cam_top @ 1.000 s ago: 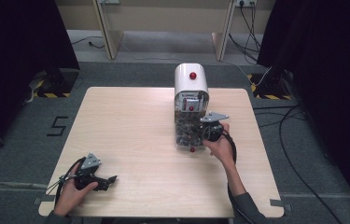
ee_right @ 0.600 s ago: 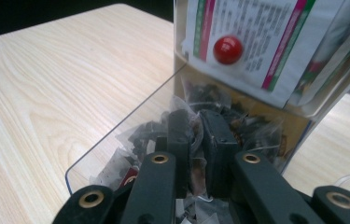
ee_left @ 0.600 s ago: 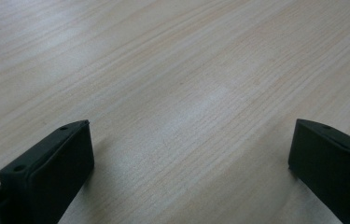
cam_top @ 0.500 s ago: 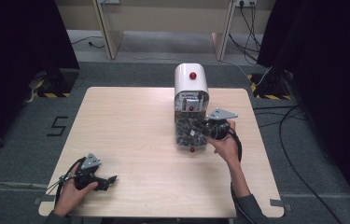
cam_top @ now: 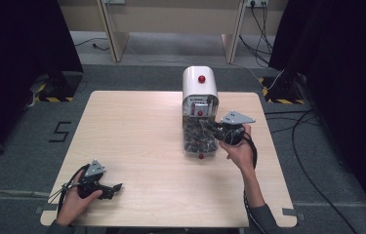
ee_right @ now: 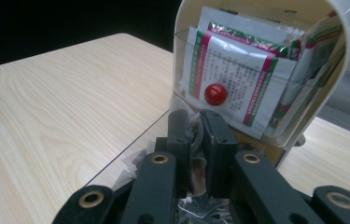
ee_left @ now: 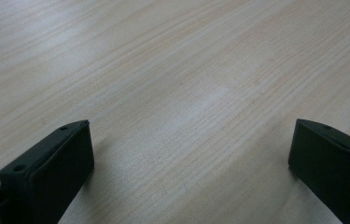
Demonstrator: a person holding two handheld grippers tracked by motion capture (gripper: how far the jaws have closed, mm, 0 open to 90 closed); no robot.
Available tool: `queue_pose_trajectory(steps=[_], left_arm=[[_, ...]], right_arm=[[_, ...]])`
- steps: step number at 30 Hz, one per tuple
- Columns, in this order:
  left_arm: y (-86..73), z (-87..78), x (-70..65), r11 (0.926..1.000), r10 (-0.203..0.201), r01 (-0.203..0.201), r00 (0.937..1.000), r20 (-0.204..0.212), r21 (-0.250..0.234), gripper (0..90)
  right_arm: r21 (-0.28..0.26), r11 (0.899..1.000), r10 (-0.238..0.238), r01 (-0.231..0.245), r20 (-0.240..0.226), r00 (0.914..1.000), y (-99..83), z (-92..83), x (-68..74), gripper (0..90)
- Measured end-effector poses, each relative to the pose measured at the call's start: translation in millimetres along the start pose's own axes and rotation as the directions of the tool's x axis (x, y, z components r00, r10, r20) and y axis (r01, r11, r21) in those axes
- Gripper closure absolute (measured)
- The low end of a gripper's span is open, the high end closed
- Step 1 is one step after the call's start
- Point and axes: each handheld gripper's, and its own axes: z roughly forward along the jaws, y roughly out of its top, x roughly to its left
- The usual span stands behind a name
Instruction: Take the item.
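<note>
A white round-topped cabinet (cam_top: 199, 86) stands at the table's far middle. Its upper clear drawer (ee_right: 238, 79) has a red knob (ee_right: 215, 94) and holds printed sachets. The lower clear drawer (cam_top: 199, 142) is pulled out toward me, with dark wrapped packets inside. My right gripper (cam_top: 215, 128) hovers over that open drawer, shut on a small clear-wrapped packet (ee_right: 194, 136) pinched between its jaws (ee_right: 193, 119). Near the front left corner, my left gripper (cam_top: 114, 187) lies on the wood, open, with bare table (ee_left: 186, 84) between its jaws (ee_left: 192, 125).
The light wooden table (cam_top: 136, 126) has wide bare room left of the cabinet. Cables (cam_top: 307, 126) trail over the grey floor to the right. Dark curtains hang on both sides, and wooden legs (cam_top: 108, 29) stand beyond the far edge.
My right gripper has lifted a little and drifted right above the open drawer, bringing the packet up. The left gripper has stayed put.
</note>
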Motion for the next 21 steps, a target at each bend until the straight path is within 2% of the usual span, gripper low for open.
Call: queue_pose_trajectory(steps=[21], left_arm=[[0.0, 0.0, 0.0, 1.0, 0.0, 0.0, 1.0, 0.0, 0.0, 0.0]], right_arm=[[-0.062, 0.998, 0.0, 0.003, 0.045, 0.999, 6.9, -20.9, -10.3, 83.4]])
